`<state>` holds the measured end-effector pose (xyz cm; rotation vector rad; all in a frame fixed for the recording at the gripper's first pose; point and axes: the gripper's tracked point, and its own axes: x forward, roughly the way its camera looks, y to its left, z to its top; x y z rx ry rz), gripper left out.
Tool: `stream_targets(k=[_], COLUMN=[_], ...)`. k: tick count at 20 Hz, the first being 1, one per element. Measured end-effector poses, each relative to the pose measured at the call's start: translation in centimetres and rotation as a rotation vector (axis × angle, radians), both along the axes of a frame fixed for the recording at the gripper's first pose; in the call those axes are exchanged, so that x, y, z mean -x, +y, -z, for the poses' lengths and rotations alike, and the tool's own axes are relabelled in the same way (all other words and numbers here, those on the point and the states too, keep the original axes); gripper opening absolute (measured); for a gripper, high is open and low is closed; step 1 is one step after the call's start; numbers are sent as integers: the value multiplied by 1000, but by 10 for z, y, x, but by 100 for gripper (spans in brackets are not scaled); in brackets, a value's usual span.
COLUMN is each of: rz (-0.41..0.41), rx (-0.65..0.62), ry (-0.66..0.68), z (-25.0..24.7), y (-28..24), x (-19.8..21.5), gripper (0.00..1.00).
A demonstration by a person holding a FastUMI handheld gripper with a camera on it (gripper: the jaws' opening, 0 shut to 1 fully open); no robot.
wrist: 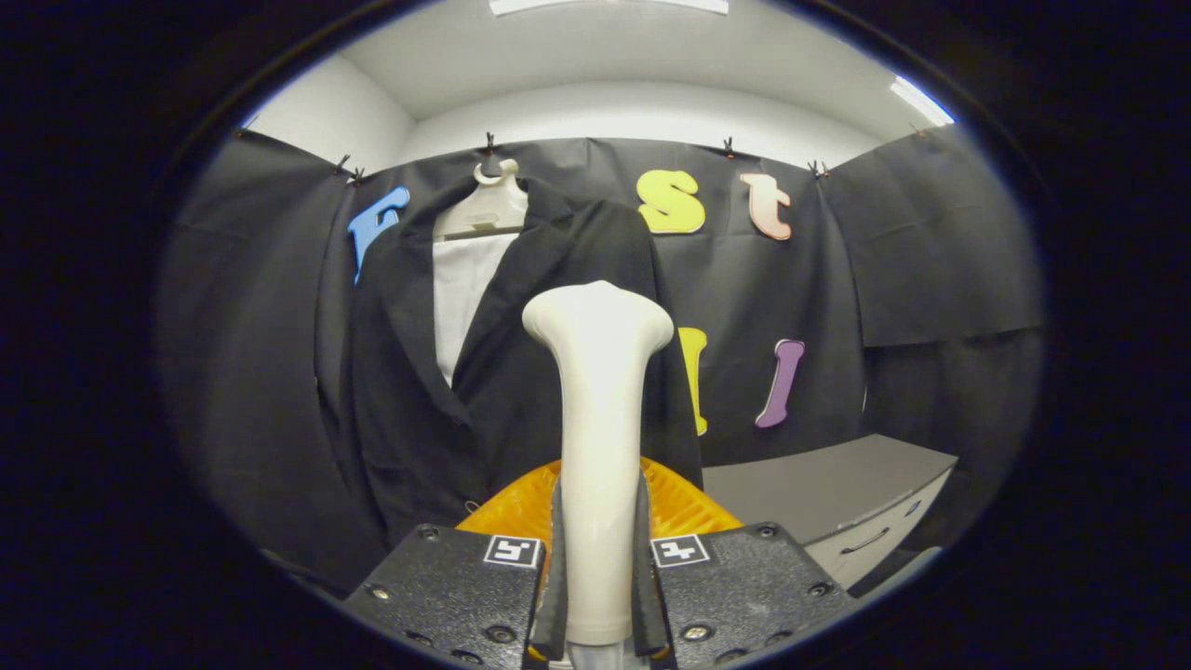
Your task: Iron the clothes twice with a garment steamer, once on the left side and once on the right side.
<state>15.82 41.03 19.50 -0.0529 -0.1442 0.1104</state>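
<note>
**Steamer clamped upright, jacket hanging just beyond**

Nearest: gripper [600,558] pinching the cream handle of the garment steamer [598,419], both fingers [556,568] pressed against its sides, one on each flank. Handle rising straight up between the fingers, widening at the top into a rounded, flared head. Behind the handle's lower part, an orange ribbed piece [684,507], fanning out either side just past the fingers; what it belongs to, hard to tell.

Just beyond the steamer head: black jacket [419,409] hung against the booth wall, lapels open over a white shirt panel [465,288]. Steamer head overlapping the jacket's right-hand front panel in the view; touching or apart, cannot tell. Jacket carried on a cream hanger [488,209], hook caught at the top edge of the black cloth.

Off to the right of the jacket and lower down: grey tabletop [828,484] with a drawer front and a curved handle [867,540] beneath it, well apart from the garment.

Farthest: black cloth wall [940,261] pinned up with small clips, white wall and ceiling above, strip lights [921,100] at the ceiling
</note>
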Motion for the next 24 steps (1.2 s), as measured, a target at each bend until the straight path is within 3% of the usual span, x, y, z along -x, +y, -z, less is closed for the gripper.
stream_targets(k=[24], rz=[27], rx=[70], ry=[225], z=[150], y=[-1], x=[17], gripper=[30])
